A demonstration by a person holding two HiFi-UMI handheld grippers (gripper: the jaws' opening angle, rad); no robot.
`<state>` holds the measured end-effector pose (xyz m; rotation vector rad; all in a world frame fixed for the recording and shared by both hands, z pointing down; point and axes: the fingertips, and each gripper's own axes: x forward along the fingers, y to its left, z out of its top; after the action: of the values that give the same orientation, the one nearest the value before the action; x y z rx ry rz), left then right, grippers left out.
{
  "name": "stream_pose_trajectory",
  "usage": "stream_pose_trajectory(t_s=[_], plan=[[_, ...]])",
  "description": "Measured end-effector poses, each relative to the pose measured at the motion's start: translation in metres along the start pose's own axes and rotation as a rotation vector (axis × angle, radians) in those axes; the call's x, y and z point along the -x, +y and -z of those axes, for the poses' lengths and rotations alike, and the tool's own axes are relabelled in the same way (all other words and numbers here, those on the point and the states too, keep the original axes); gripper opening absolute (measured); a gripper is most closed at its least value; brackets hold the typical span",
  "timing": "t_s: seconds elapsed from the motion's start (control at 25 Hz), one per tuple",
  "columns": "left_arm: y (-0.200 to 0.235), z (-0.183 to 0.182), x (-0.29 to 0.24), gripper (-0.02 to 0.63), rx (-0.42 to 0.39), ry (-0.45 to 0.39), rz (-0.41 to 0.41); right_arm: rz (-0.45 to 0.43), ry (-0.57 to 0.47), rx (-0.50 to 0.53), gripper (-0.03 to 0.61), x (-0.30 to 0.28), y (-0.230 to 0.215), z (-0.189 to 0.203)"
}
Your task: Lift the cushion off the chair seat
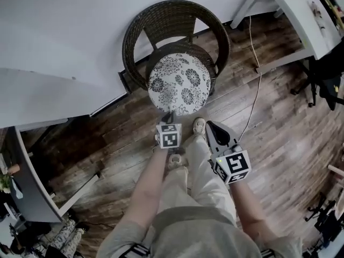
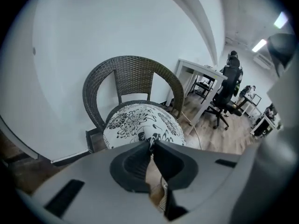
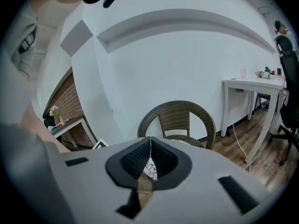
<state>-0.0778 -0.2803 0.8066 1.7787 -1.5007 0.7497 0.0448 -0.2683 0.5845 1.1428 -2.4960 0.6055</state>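
White round cushion with black flower print (image 2: 140,122) sits tilted over the dark woven wicker chair (image 2: 131,66), its near edge pinched in the left claw (image 2: 152,143); the right claw (image 3: 150,139) is closed, empty. The lift looks begun; next, raise it clear of the seat

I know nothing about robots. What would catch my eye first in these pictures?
The round black-and-white flowered cushion stands out most, over the seat of a dark wicker chair by the white wall. The left gripper pinches the cushion's near edge. The right gripper hangs shut and empty just to the right of it.
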Motion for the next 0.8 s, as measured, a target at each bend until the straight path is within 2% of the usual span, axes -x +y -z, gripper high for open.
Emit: stream_pose_trajectory(t_s=[0.56,0.8], plan=[[-0.024,-0.033,0.112,0.020,-0.051,-0.081,0.065,0.054,-0.087,-0.005,0.005,0.069,0.050,-0.029],[-0.038,-0.046,0.164,0.020,-0.066,-0.143,0.092,0.073,-0.126,-0.017,0.005,0.101,0.066,-0.038]])
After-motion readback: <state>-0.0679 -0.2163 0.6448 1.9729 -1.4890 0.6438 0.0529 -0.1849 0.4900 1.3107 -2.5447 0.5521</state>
